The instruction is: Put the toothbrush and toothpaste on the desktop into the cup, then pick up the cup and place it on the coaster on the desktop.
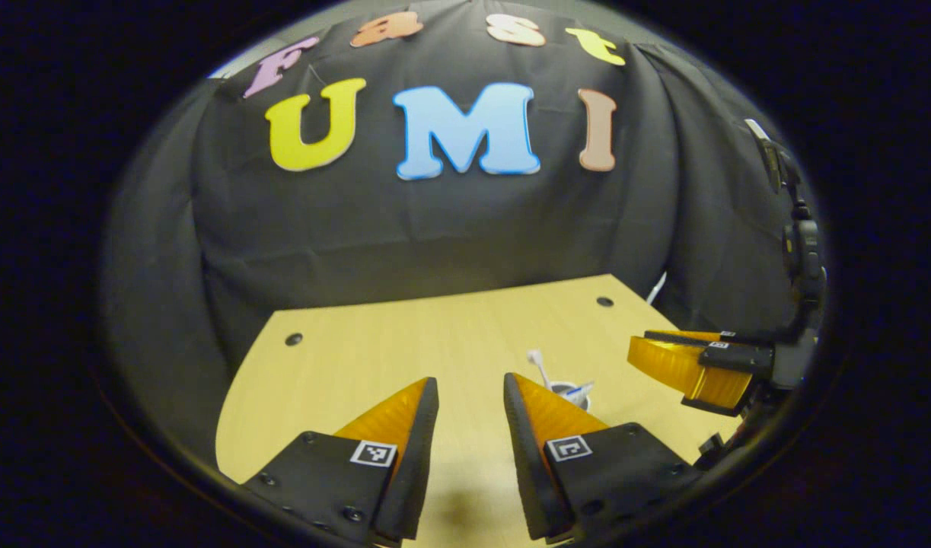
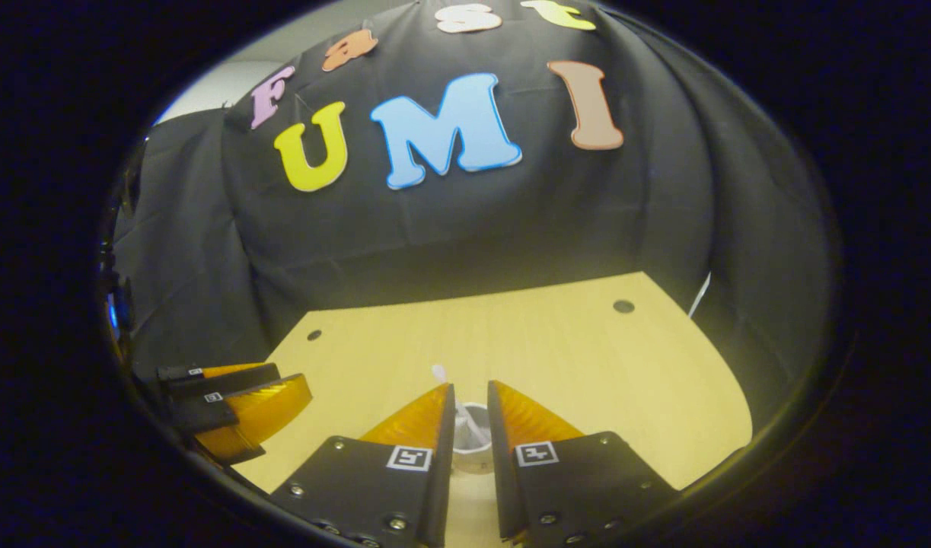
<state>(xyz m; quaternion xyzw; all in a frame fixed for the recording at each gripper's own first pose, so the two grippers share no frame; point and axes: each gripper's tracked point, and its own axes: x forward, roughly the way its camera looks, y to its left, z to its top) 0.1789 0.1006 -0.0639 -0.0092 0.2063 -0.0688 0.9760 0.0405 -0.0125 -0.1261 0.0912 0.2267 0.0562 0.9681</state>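
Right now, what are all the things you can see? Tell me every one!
table: one, light wood, in front of the cloth wall.
cloth wall: one, black, behind the table.
holes: two, dark, near the table's far corners.
cup: one, white, on the table, behind the left gripper's finger.
toothbrush: one, white, standing in the cup.
toothpaste: one, white with blue, in the cup.
left gripper: one, open, above the table.
right gripper: one, above the cup, fingers near but apart.
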